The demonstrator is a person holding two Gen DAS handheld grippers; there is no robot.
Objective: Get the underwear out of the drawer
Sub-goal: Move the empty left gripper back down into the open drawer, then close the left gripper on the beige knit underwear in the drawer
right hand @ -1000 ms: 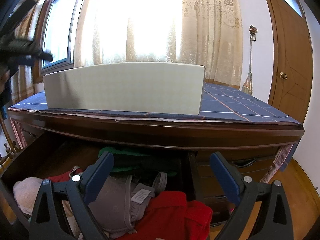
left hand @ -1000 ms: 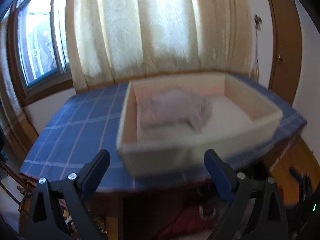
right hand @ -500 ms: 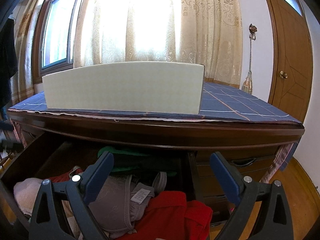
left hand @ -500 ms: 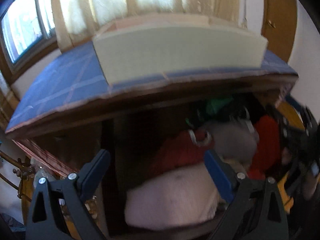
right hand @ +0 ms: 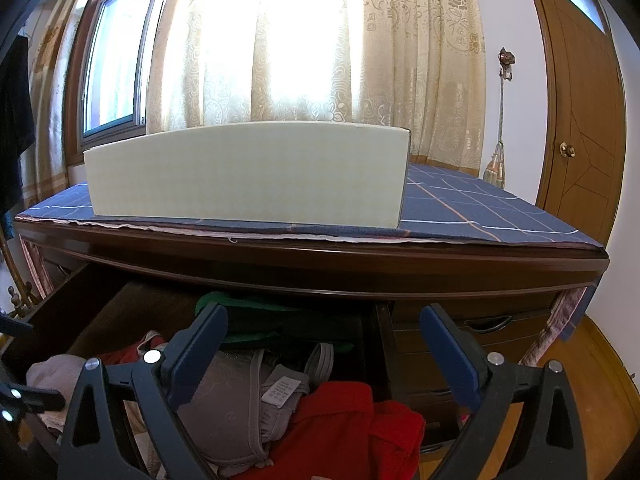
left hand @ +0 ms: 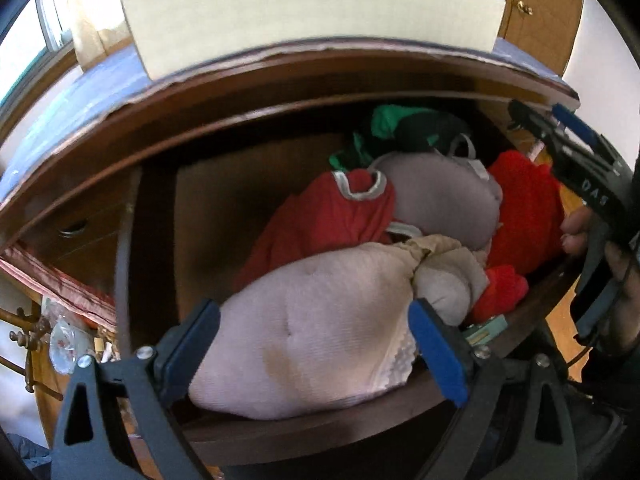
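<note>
The open wooden drawer [left hand: 320,434] holds a heap of underwear. A pale pink padded piece [left hand: 304,340] lies at the front, with my left gripper [left hand: 316,344] open just over it, one finger on each side. Behind it lie a red garment [left hand: 320,224], a grey bra [left hand: 440,204] and green and black pieces [left hand: 400,124]. In the right wrist view my right gripper [right hand: 324,360] hangs open above the grey bra [right hand: 236,408] and a red garment [right hand: 344,428]. The right gripper [left hand: 576,160], held in a hand, also shows at the right edge of the left wrist view.
A cream box [right hand: 248,172] stands on the blue checked cloth [right hand: 472,208] on top of the dresser. A shut drawer with a handle [right hand: 484,324] lies to the right of the open one. A wooden door [right hand: 580,120] is at the far right, and curtains [right hand: 304,40] hang behind.
My left gripper has dropped from looking into the cream box on top down to the open drawer, ending just over the pale pink piece. The right gripper has stayed still.
</note>
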